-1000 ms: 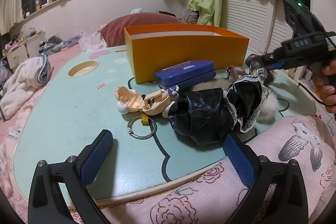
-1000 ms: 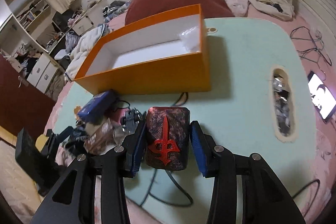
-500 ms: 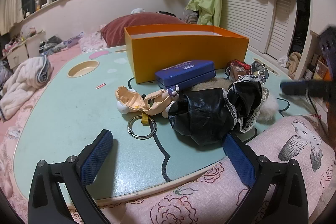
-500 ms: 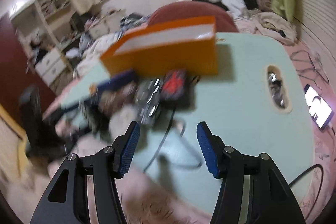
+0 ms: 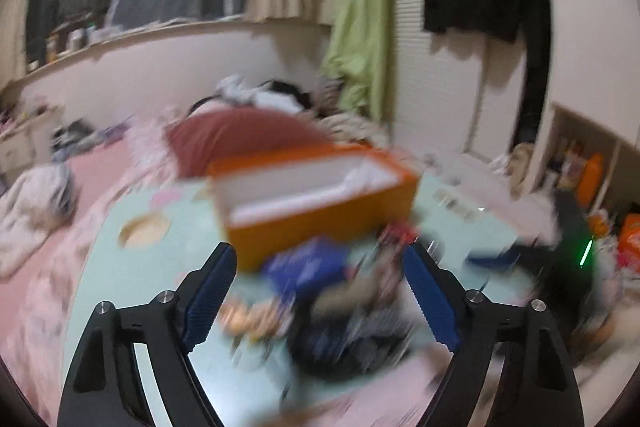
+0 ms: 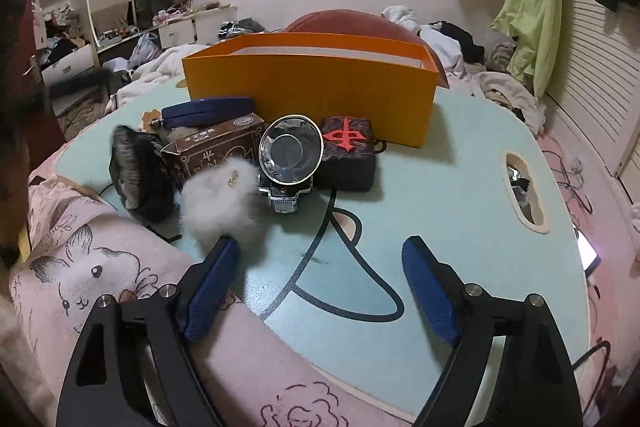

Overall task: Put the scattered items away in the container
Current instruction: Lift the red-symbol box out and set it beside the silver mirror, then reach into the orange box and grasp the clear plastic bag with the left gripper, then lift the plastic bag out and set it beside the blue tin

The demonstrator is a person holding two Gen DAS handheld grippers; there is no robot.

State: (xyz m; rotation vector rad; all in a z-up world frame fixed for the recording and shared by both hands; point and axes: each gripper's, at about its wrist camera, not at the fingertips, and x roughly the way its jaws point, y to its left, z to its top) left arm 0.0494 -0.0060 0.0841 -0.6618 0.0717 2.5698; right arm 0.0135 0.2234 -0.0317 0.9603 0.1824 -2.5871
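The orange box point(image 6: 312, 87) stands open-topped on the mint table point(image 6: 440, 187). In front of it lie a dark block with a red symbol point(image 6: 348, 151), a silver headlamp point(image 6: 290, 153), a brown carton point(image 6: 212, 151), a white fluffy pompom point(image 6: 220, 203), a blue case point(image 6: 208, 109) and black fabric point(image 6: 138, 175). My right gripper point(image 6: 320, 251) hovers near the table's front edge; its jaws are opening and hold nothing. The left wrist view is blurred: my left gripper point(image 5: 319, 255) is raised over the blue case point(image 5: 308, 267) and black fabric point(image 5: 352, 343), facing the orange box point(image 5: 320, 203). Its jaws are closing on nothing.
A pink printed blanket point(image 6: 100, 259) drapes over the table's near edge. The table has an oval slot point(image 6: 524, 187) on the right and a round hole point(image 5: 144, 231) on the left. A red cushion point(image 6: 352, 21) lies behind the box. A lit phone point(image 6: 588, 251) sits off the right edge.
My right gripper let go of the red-symbol block, which now rests in front of the box, then drew back and opened. My left gripper rose, its jaws narrowed, and its view turned blurry.
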